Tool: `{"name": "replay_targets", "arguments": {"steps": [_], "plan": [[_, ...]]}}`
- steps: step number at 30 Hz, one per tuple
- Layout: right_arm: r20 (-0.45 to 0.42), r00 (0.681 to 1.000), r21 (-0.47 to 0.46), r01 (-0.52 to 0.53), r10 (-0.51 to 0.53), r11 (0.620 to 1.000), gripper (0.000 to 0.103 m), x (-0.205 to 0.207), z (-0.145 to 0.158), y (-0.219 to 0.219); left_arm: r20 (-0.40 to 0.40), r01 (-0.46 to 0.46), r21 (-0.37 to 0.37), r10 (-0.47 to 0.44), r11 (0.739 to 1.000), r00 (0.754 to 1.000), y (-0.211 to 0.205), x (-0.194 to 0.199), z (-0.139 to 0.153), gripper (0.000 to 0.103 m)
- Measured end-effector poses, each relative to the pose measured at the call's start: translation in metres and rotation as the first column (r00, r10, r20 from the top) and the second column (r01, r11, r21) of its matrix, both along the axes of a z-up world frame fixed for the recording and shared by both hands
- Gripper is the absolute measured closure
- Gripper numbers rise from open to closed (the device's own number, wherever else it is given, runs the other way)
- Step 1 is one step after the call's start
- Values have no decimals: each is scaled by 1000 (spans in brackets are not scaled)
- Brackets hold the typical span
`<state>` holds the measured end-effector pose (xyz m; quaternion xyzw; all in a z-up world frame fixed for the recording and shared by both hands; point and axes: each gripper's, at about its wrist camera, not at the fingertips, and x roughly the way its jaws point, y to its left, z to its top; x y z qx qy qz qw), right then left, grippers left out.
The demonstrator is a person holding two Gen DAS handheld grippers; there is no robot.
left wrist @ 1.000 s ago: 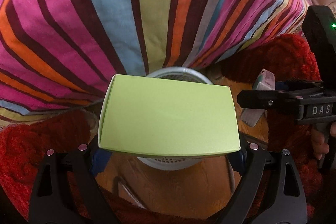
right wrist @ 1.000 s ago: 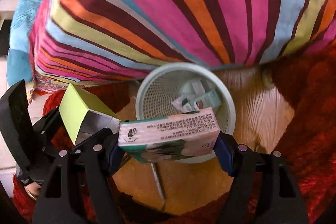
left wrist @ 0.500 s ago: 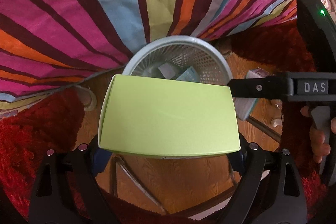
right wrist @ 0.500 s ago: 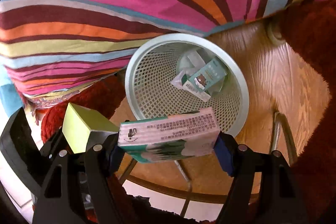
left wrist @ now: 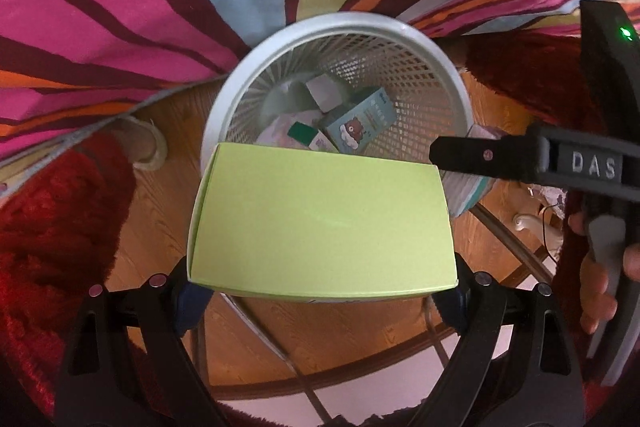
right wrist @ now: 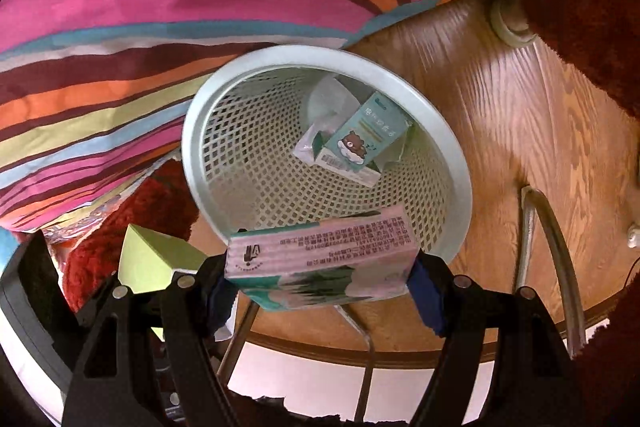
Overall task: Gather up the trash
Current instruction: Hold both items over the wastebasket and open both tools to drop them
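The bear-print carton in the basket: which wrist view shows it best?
The right wrist view: the bear-print carton lies unobstructed inside the white mesh basket, its whole printed face visible. In the left wrist view the green box held by the left gripper covers its lower edge.

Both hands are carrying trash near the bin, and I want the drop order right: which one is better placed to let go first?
Probably the right. The right hand-held gripper holds the tissue pack at the wastebasket rim. The left hand-held gripper's green box hangs mostly short of the opening.
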<state>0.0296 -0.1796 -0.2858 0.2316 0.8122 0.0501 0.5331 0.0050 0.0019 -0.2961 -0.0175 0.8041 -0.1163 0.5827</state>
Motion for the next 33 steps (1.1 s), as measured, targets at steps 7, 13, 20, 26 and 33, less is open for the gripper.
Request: {"name": "replay_targets", "arguments": {"steps": [7, 13, 20, 26, 33], "plan": [[-32, 999, -10, -19, 19, 1000, 33, -1, -12, 6, -53, 47, 58, -44, 997, 998, -14, -1, -25, 15], [-47, 998, -18, -40, 39, 999, 33, -2, -22, 14, -72, 44, 58, -40, 997, 997, -13, 2, -34, 15], [-67, 997, 34, -40, 42, 999, 30, -2, -29, 20, -96, 0, 44, 4, 999, 995, -9, 3, -40, 13], [-60, 998, -7, 4, -5, 1000, 8, -2, -30, 9, -59, -43, 68, 47, 997, 997, -3, 5, -39, 8], [-50, 999, -10, 20, -21, 1000, 8, -2, -27, 6, -51, -42, 76, 46, 996, 998, -4, 6, -35, 8]]}}
